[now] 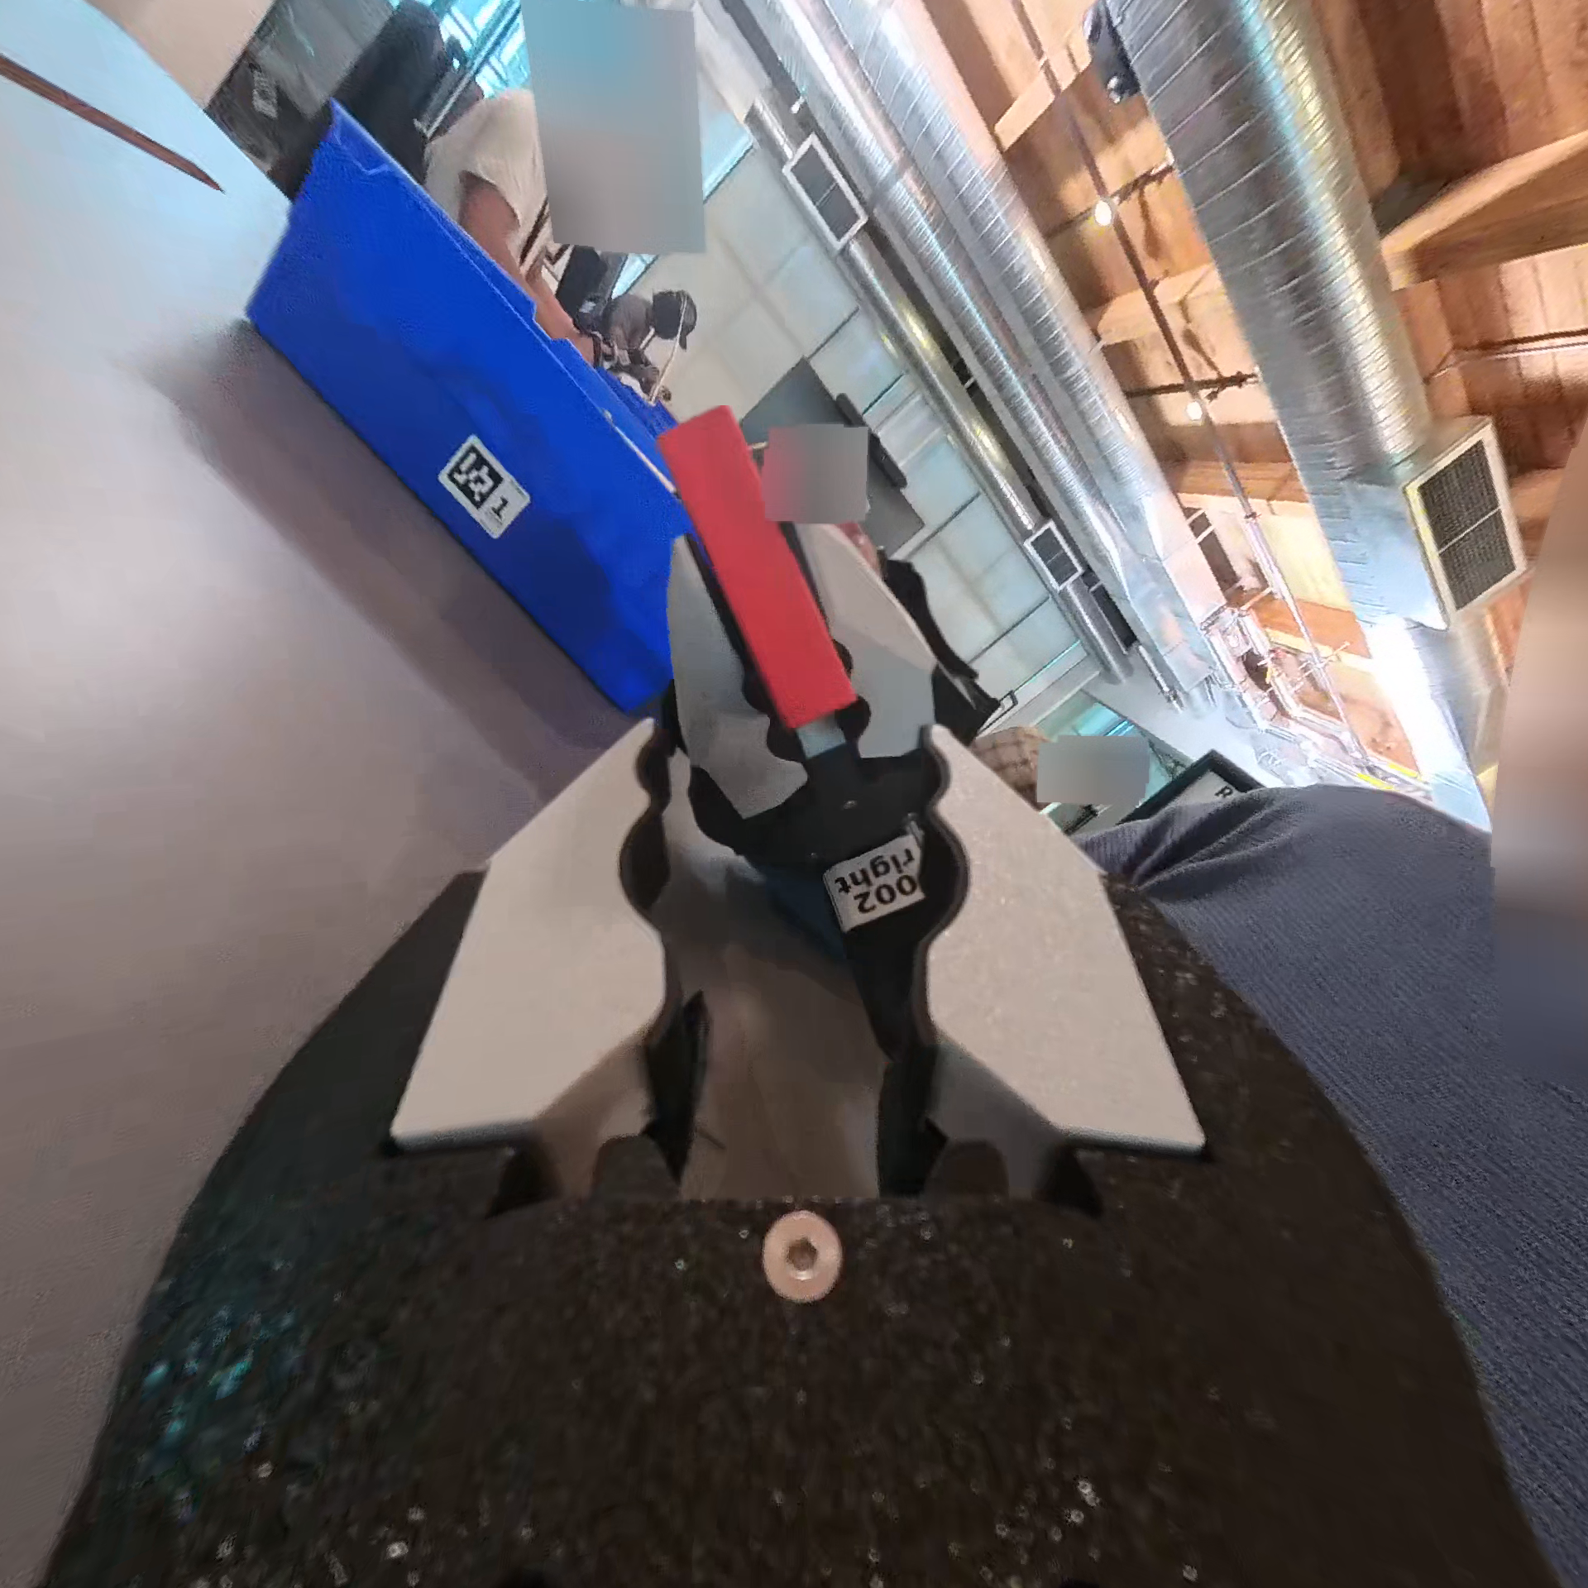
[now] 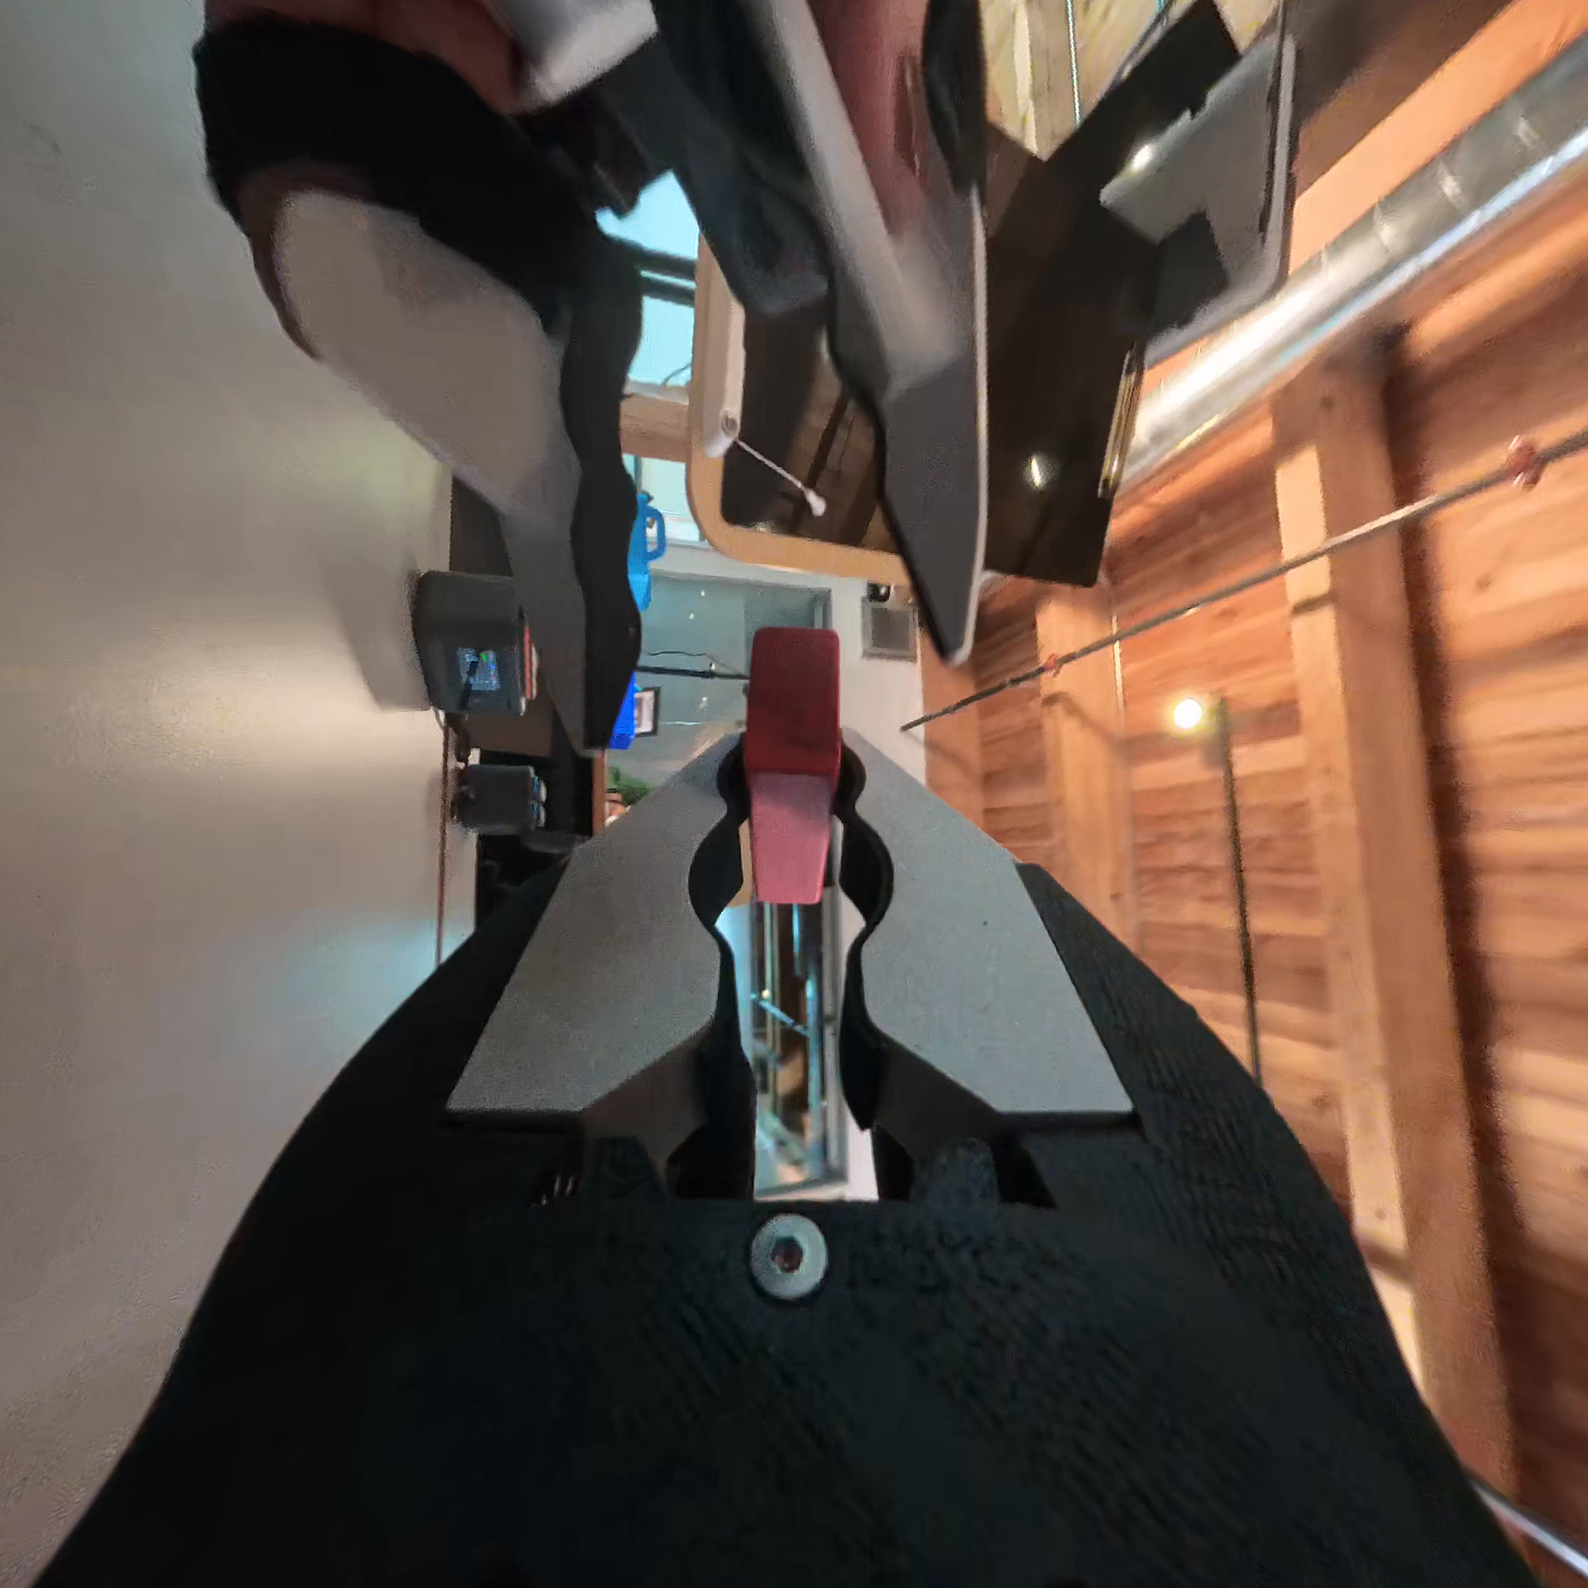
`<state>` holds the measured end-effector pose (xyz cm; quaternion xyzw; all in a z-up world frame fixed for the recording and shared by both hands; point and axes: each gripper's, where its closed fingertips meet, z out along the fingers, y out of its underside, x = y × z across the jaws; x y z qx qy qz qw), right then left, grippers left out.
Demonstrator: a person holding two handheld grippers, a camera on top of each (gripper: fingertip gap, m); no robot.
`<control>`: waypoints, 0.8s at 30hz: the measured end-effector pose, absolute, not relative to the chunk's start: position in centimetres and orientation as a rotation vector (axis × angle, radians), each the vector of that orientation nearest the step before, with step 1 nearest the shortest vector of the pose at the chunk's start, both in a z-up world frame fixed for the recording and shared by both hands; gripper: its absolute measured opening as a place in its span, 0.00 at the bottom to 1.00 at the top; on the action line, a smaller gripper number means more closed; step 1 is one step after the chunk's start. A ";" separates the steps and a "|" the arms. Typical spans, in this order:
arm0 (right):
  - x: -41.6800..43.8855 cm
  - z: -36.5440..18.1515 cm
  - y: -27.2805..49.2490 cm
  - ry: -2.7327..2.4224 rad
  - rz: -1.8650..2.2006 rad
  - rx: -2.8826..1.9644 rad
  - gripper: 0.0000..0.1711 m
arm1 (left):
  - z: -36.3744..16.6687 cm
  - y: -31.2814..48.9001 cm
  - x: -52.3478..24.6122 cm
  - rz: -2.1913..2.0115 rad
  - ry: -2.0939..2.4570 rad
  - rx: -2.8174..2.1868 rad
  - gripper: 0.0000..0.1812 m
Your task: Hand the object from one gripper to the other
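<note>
We see the red block [image 2: 792, 765] clamped in the right gripper [image 2: 790, 773], lifted off the table [image 1: 172, 687] near the blue bin [image 1: 447, 404]. Left gripper [image 1: 795, 756] is spread wide and empty, its tips either side of the right gripper, not touching the block. We judge the handover about half done: left has yet to clamp, right to let go.

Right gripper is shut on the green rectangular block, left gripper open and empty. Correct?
One error: the rectangular block is red, not green, as the right wrist view shows. The rest stands: right gripper shut on it, left gripper open and empty.
</note>
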<state>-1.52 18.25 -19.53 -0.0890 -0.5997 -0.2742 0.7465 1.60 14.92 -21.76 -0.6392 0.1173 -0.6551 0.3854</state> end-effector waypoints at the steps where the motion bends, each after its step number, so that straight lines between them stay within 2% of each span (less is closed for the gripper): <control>1: -1.7 -19.5 17.9 -1.313 -0.614 -0.168 0.09 | -21.7 14.9 1.7 -1.689 0.282 -1.617 0.26; 9: -2.1 -19.9 17.1 -1.321 -0.639 -0.107 0.09 | -21.7 15.4 0.7 -1.787 0.176 -1.563 0.19; 10: -2.0 -19.9 17.5 -1.321 -0.619 -0.142 0.11 | -21.9 15.3 0.5 -1.753 0.206 -1.568 0.08; 11: -1.7 -19.9 18.1 -1.327 -0.555 -0.215 0.19 | -21.5 15.5 0.1 -1.735 0.202 -1.538 0.08; 13: -1.3 -19.8 18.5 -1.312 -0.232 -0.441 0.36 | -20.7 15.8 -0.7 -1.697 0.194 -1.484 0.08; 17: -0.9 -19.5 19.2 -1.240 0.494 -0.883 0.38 | -20.0 15.7 -1.3 -1.486 0.322 -1.446 0.08; 20: -1.2 -20.0 17.7 -1.223 1.140 -1.149 0.30 | -18.7 15.0 -1.4 -1.332 0.441 -1.358 0.07; 22: -0.9 -18.7 15.9 -1.149 1.598 -1.188 0.33 | -19.0 14.8 -1.3 -1.201 0.529 -1.357 0.08; 24: -0.6 -17.6 15.9 -1.040 1.810 -1.202 0.33 | -19.5 14.4 -0.9 -1.082 0.643 -1.347 0.08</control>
